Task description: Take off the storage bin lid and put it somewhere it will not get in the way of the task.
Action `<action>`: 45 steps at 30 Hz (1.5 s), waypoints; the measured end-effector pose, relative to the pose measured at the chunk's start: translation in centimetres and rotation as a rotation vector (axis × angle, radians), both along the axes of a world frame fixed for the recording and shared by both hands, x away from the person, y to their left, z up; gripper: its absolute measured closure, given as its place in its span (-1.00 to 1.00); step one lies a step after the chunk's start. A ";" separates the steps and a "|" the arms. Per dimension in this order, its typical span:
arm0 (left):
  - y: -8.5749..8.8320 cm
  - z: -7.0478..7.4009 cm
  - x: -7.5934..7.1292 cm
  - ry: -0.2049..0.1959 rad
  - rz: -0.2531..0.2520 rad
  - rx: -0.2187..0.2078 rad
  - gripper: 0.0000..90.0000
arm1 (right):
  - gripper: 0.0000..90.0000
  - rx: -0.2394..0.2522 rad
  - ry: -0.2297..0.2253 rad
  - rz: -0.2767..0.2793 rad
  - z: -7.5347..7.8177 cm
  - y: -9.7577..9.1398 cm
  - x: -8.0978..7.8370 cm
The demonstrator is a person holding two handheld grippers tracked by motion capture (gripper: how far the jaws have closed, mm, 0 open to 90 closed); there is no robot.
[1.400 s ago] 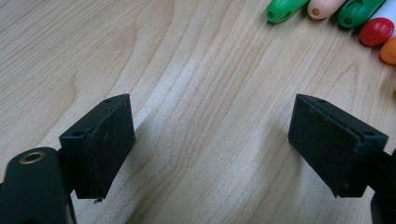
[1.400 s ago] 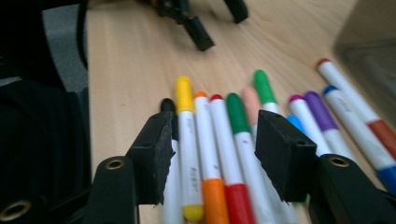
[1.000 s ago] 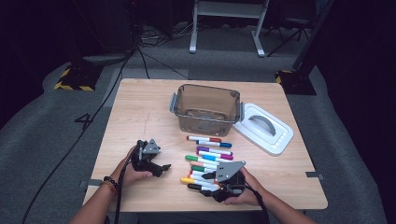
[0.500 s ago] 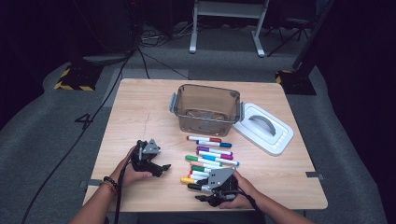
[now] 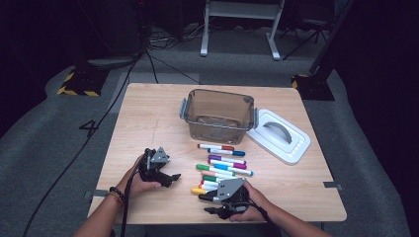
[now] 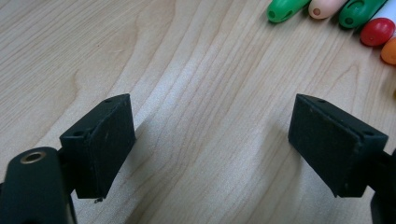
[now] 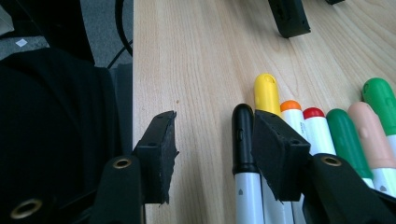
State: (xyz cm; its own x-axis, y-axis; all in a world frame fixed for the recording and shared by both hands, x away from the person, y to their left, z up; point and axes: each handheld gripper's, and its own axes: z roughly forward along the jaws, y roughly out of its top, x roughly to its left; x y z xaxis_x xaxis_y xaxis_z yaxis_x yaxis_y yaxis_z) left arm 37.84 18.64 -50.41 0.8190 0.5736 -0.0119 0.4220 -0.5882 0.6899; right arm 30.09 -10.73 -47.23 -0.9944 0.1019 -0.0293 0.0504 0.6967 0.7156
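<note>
Starting at the right gripper [image 7: 212,119]: about half open, set low over the table [image 5: 148,113] at the near end of the marker row [image 5: 222,168]. Straddling the black marker [image 7: 243,135], with that marker just beside the far-side pad and a clear gap of bare wood on the other side. Not pinching yet, so nothing held. Crowding the yellow marker [image 7: 266,91] too, which lies touching the black one under that same pad.

Over to the left gripper [image 6: 210,135]: spread wide over bare wood, nothing between the pads, resting idle just left of the row.

Farther out, seen from the high view: 1 brown see-through bin [image 5: 217,116] at the middle of the table, lid [image 5: 279,136] off and lying flat just beside it.

Looks like the pick-up step, with the black marker lined up for a grasp. Calls next for closing on that 1 barrel alone, then lifting and carrying it across the row to the bin. Worth watching: catching the yellow neighbour in the same squeeze, or rolling the row apart.
</note>
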 end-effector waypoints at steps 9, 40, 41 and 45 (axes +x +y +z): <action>0.0 0.0 0.0 0.005 0.002 -0.004 -0.67 | 0.16 -0.023 0.001 -0.005 -0.7 0.1 0.1; 0.0 0.0 0.0 0.005 0.001 -0.004 -0.67 | 0.66 -0.086 0.032 -0.016 -1.5 0.2 0.6; 0.0 0.0 0.0 0.005 0.002 -0.004 -0.67 | 0.66 -0.080 0.034 -0.019 -1.5 0.1 0.7; 0.0 0.0 0.0 0.005 0.002 -0.004 -0.67 | 0.66 -0.055 0.032 -0.008 -0.8 -0.2 0.8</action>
State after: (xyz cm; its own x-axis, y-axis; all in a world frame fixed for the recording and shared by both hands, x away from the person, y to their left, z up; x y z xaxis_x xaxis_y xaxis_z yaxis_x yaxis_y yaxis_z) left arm 37.81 18.62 -50.42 0.8180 0.5750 -0.0183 0.4265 -0.5848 0.6900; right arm 30.85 -10.92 -48.01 -0.9941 0.1088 -0.0033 0.0782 0.7345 0.6740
